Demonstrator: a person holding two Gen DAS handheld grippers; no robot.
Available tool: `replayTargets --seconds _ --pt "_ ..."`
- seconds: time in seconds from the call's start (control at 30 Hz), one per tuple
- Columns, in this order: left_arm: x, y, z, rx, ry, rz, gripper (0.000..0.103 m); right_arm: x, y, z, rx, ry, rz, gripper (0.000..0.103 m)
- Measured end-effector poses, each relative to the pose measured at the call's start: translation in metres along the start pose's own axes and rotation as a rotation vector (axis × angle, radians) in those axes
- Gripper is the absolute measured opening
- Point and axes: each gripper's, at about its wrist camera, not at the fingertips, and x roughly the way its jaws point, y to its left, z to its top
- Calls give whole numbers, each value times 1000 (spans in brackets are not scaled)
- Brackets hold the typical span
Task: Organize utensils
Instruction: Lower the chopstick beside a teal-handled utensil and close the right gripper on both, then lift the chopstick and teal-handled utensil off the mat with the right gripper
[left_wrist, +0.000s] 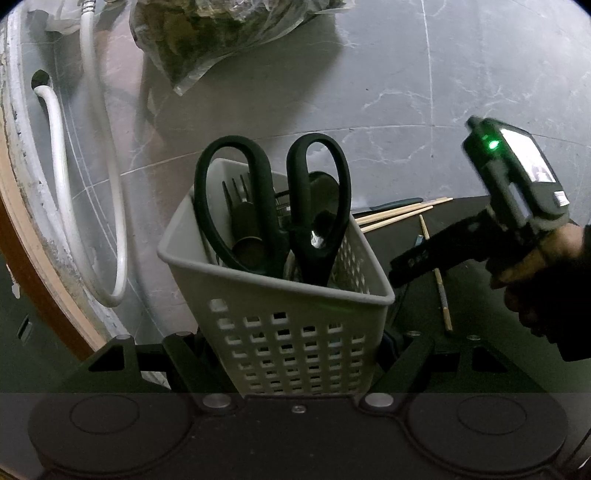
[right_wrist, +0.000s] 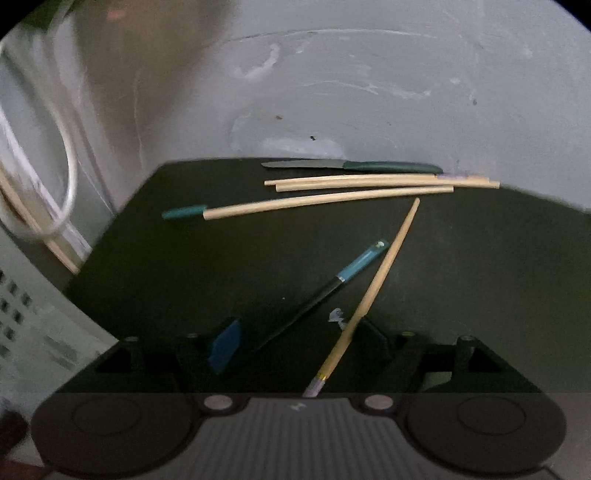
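While the basket is held tilted: risk: the scissors (left_wrist: 273, 206) and fork (left_wrist: 236, 192) stand loose in the grey basket (left_wrist: 280, 325), handles up, so a further tip could spill them
Risk, right side: a chopstick (right_wrist: 373, 291) runs between the wide-set fingers; closing off-centre could flick it across the dark mat (right_wrist: 480, 277)
Risk, crowding: the dark-handled chopstick (right_wrist: 332, 288) lies just beside it, so both might get pinched together
Left gripper (left_wrist: 291, 354): clamped on the basket, its fingers pressing the perforated walls low down, at the mat's left edge
Right gripper (right_wrist: 295, 343): jaws spread apart, pads pressing on nothing; the chopstick passes through the gap, close to the right finger, and whether it touches I cannot tell
Right gripper, seen from the left view: near the basket's right corner, a hand (left_wrist: 535, 266) around its grip
Still to sort: three pale chopsticks (right_wrist: 332, 199) and a green-handled knife (right_wrist: 351, 166) along the mat's far edge
Loose piece: a teal-tipped bit (right_wrist: 184, 212) near the far-left corner
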Motion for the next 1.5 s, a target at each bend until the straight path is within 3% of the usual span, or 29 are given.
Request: replayTargets --seconds 0.23,0.4,0.5,0.67,0.93,0.97,1.07,1.17,1.5 --pt "1 0 0 -2 -1 -2 79 -9 -2 -14 -86 -11 -24 57" --pt "1 0 0 -3 -1 -3 79 -25 -19 -26 -113 4 -5 31" --pt "0 0 0 -3 -2 -2 79 -34 -31 -31 -130 23 3 21" --pt "0 0 0 -4 -3 -2 79 -40 -48 -30 -119 59 25 26" --pt "0 -1 0 -9 -1 2 79 -13 -45 4 -79 43 37 34" --pt "0 -1 1 -10 -1 3 79 -9 -43 8 -84 43 35 34" --pt "-1 -2 0 -11 -3 4 79 -1 -37 16 -99 37 15 19" --pt "-1 -1 0 -12 -3 4 79 0 -36 18 -102 37 3 15" --pt "-1 -1 0 -12 -4 4 79 -19 -43 -1 -108 71 30 14"
